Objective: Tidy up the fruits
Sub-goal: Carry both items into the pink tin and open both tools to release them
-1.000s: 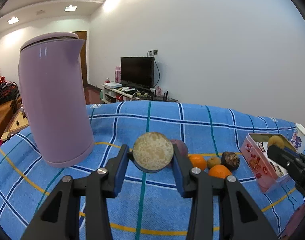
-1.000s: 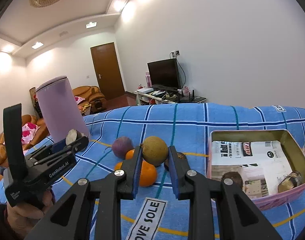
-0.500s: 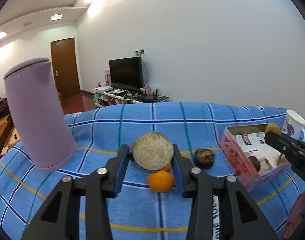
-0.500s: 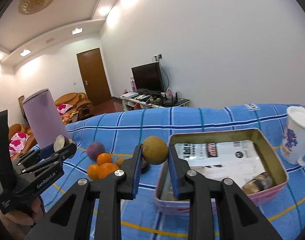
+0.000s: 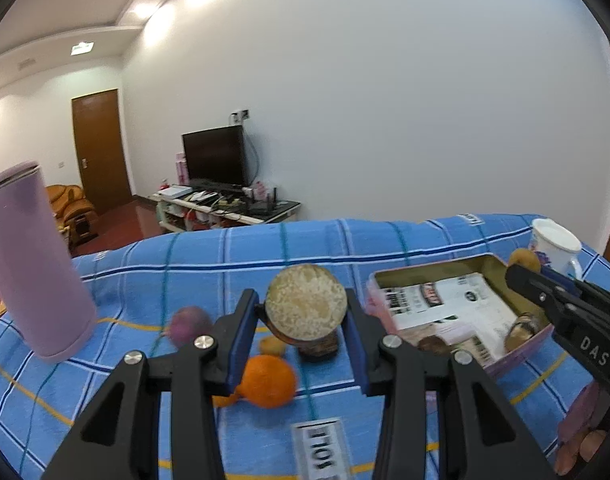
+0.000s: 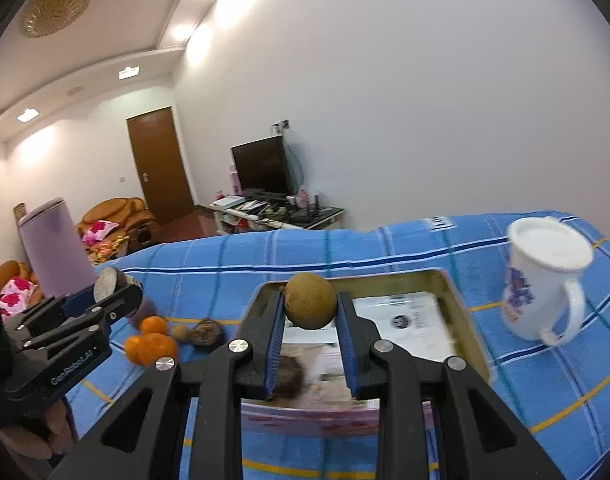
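My left gripper (image 5: 305,312) is shut on a halved dark fruit (image 5: 305,306) with its pale speckled cut face toward the camera, held above the fruit pile. My right gripper (image 6: 309,312) is shut on a round brown fruit (image 6: 309,300), held over the near end of the pink tin box (image 6: 469,320). The box (image 5: 517,356) is lined with printed paper and holds a few dark fruits. On the blue checked cloth lie oranges (image 5: 269,380), a purple fruit (image 5: 189,324), a small brown fruit (image 5: 272,345) and a dark wrinkled fruit (image 6: 207,332).
A tall lilac kettle (image 5: 29,264) stands at the left on the cloth. A white mug (image 6: 545,280) stands right of the box. The cloth's far edge drops off toward a TV stand and sofas.
Both grippers have swung right with their fruits. The right gripper went from over the fruit pile to over the box; the left gripper's view now includes the box and mug.
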`<state>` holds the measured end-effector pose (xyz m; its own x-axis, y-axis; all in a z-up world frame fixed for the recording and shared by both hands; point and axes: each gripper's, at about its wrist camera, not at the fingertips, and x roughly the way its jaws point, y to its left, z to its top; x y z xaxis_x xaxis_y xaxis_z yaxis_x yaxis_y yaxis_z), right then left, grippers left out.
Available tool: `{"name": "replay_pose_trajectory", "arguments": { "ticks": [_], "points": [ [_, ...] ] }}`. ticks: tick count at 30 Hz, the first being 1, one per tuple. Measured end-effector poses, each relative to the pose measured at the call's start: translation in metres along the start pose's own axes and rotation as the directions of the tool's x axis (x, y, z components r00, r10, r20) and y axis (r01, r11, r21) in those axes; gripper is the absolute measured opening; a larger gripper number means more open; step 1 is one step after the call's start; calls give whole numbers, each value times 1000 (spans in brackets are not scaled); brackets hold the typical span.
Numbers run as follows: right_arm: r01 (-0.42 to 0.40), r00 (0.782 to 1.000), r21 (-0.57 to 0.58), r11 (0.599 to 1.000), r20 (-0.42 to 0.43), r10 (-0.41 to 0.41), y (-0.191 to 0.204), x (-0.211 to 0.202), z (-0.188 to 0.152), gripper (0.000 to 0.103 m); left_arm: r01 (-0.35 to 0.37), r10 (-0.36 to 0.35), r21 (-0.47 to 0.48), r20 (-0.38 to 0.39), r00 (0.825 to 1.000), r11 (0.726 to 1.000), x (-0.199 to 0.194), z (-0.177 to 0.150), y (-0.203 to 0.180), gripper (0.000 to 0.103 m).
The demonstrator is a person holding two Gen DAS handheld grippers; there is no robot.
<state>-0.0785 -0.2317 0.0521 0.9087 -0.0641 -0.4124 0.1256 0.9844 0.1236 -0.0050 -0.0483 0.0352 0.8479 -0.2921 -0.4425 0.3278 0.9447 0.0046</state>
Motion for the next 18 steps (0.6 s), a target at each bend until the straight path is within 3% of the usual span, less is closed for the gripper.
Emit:
{"name": "replay_pose_trajectory", "arguments": {
  "ticks": [11,18],
  "points": [
    [116,993,12,993,0,-116,-48,0,7,27,92,-92,3,-14,996,996,23,11,-60,43],
    [163,986,57,985,-32,-161,-80,3,10,27,148,-147,-2,-69,987,989,50,15,-97,43]
  ]
}}
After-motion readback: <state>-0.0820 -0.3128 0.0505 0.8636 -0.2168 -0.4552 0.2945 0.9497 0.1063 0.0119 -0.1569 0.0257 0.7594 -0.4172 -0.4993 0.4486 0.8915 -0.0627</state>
